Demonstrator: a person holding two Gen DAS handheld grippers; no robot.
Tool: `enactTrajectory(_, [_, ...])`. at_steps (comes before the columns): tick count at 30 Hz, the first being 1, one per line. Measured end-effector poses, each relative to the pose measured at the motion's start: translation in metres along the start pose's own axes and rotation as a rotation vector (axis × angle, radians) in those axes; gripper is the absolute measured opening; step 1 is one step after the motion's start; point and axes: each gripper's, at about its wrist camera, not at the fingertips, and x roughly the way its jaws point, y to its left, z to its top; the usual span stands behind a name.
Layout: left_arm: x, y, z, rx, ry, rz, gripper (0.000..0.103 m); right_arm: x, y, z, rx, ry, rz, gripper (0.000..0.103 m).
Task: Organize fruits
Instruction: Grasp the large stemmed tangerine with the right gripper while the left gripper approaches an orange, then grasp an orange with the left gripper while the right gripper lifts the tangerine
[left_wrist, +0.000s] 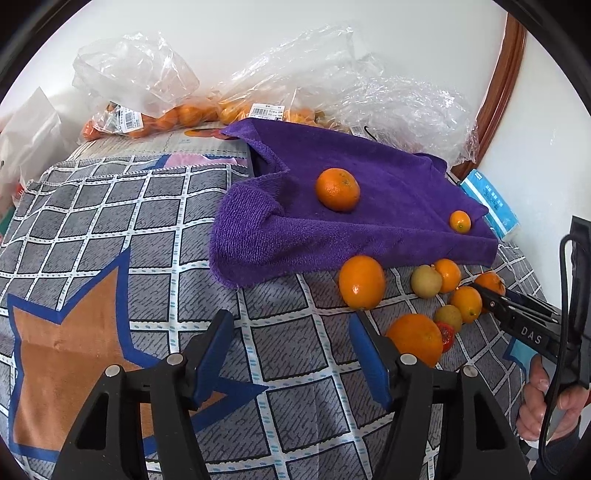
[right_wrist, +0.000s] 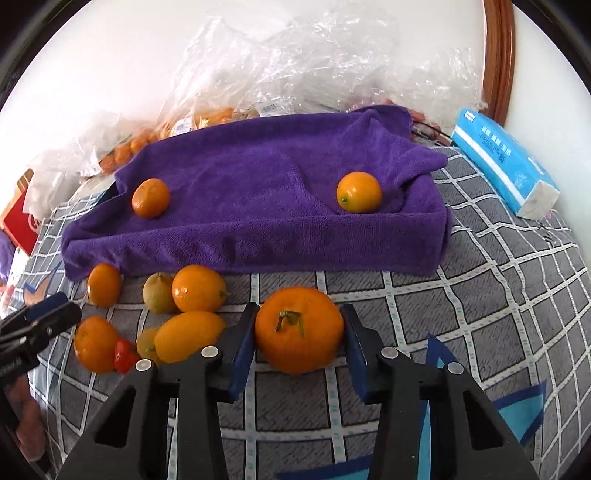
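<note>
Blue-padded, the right gripper (right_wrist: 299, 332) is clenched on a stemmed orange (right_wrist: 299, 329) resting on the grey checked blanket (right_wrist: 480, 295), 1 pad touching each side. The left gripper (left_wrist: 291, 354) hangs released over bare blanket. Left of the held fruit lies a loose cluster of small citrus (right_wrist: 197, 288). Beyond, the purple towel (right_wrist: 258, 206) carries 2 oranges, well apart.

bright even daylight, soft shadows, sharp focus, strong fisheye bending, dark corners
</note>
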Motion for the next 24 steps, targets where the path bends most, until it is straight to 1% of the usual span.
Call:
enactTrajectory(4, [-0.002,0.002,-0.001,-0.013,-0.014,-0.021,0.063,-0.006,-0.004,-0.005,0.009,-0.009,0.014,0.044])
enactTrajectory(9, [-0.005,0.001,-0.001,-0.017,-0.027,-0.078,0.062,-0.015,-0.011,-0.011,0.028,-0.042,0.01,0.044])
enactTrajectory(13, [-0.006,-0.009,0.004,0.008,-0.015,-0.072,0.061,-0.02,-0.018,-0.015,0.031,-0.047,0.002,0.044])
enactTrajectory(17, [-0.009,-0.022,0.016,0.004,-0.007,-0.11,0.061,-0.021,-0.026,-0.016,0.036,-0.05,-0.007,0.044])
enactTrajectory(20, [-0.002,-0.032,0.025,0.0,0.007,-0.09,0.059,-0.022,-0.032,-0.013,0.042,-0.062,-0.017,0.044])
enactTrajectory(22, [0.006,-0.038,0.028,0.001,0.028,-0.066,0.055,-0.021,-0.034,-0.011,0.043,-0.064,-0.025,0.044])
enactTrajectory(24, [0.017,-0.044,0.028,0.027,0.043,-0.031,0.055,-0.021,-0.038,-0.009,0.042,-0.064,-0.011,0.044])
